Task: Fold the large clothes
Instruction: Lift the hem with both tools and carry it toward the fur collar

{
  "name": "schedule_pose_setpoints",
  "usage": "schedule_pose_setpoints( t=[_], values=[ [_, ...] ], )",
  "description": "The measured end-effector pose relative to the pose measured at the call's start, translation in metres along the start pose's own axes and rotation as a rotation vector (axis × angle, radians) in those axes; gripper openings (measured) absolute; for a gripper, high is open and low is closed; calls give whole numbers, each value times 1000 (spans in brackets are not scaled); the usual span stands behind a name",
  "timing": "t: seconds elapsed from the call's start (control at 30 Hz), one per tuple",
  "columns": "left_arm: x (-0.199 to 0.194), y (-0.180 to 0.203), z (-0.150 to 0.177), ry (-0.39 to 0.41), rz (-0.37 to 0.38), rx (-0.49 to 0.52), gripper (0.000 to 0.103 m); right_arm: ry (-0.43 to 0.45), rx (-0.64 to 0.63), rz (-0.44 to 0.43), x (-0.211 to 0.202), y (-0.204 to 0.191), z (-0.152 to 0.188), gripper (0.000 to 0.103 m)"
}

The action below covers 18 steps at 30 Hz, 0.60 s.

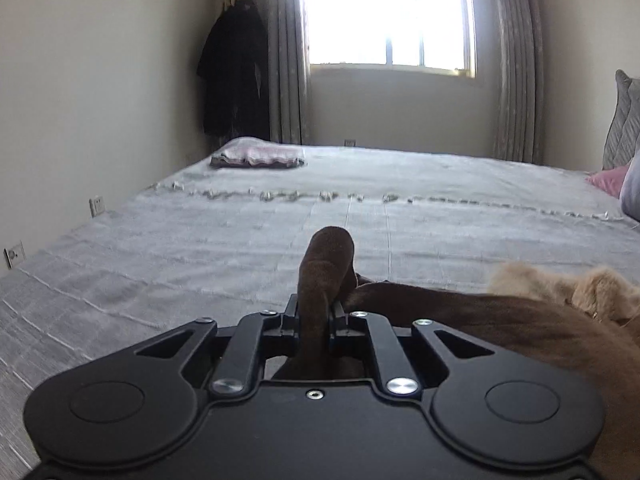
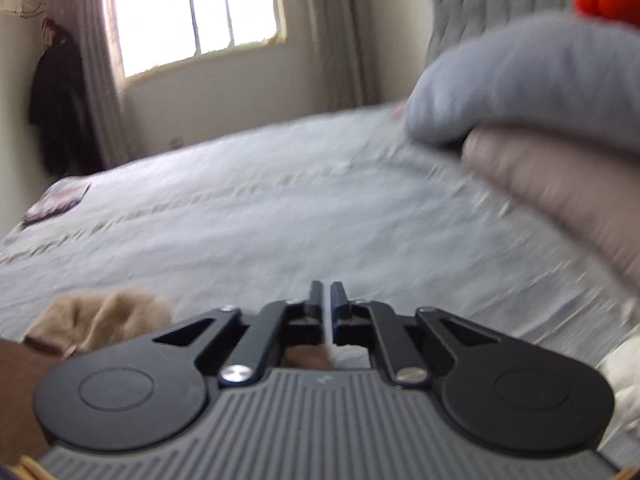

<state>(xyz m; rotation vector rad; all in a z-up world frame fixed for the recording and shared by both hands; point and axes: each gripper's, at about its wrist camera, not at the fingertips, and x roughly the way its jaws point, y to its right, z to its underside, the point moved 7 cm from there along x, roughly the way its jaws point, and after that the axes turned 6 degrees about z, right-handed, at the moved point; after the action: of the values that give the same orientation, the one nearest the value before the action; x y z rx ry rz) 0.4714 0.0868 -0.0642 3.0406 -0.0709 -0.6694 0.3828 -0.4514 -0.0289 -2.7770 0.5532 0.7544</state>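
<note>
A brown garment [image 1: 500, 320] with a tan fleece lining [image 1: 560, 288] lies at the near edge of the grey bed [image 1: 280, 220]. My left gripper [image 1: 316, 312] is shut on a fold of the brown fabric, which sticks up between its fingers. My right gripper [image 2: 326, 296] is shut with only a thin slit between its fingers, low over the bed. Brown cloth [image 2: 308, 358] shows under its jaws; whether it is pinched I cannot tell. The tan lining [image 2: 100, 316] lies to its left.
A folded pinkish cloth [image 1: 258, 158] lies at the bed's far left corner. Grey and pink pillows [image 2: 540, 100] are stacked at the right by the headboard [image 2: 500, 8]. A dark coat [image 1: 236, 72] hangs by the curtained window. The wall runs along the bed's left.
</note>
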Motion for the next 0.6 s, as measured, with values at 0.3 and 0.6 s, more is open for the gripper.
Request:
schedule_pose_setpoints(
  t=[0.3,0.6],
  values=[
    [6,-3,8,26,16,-44,13,-128,20,-60,41,-9,49,9],
    [27,9,-4,131,-47,23,14,205,-157,121,27,-46,11,7]
  ],
)
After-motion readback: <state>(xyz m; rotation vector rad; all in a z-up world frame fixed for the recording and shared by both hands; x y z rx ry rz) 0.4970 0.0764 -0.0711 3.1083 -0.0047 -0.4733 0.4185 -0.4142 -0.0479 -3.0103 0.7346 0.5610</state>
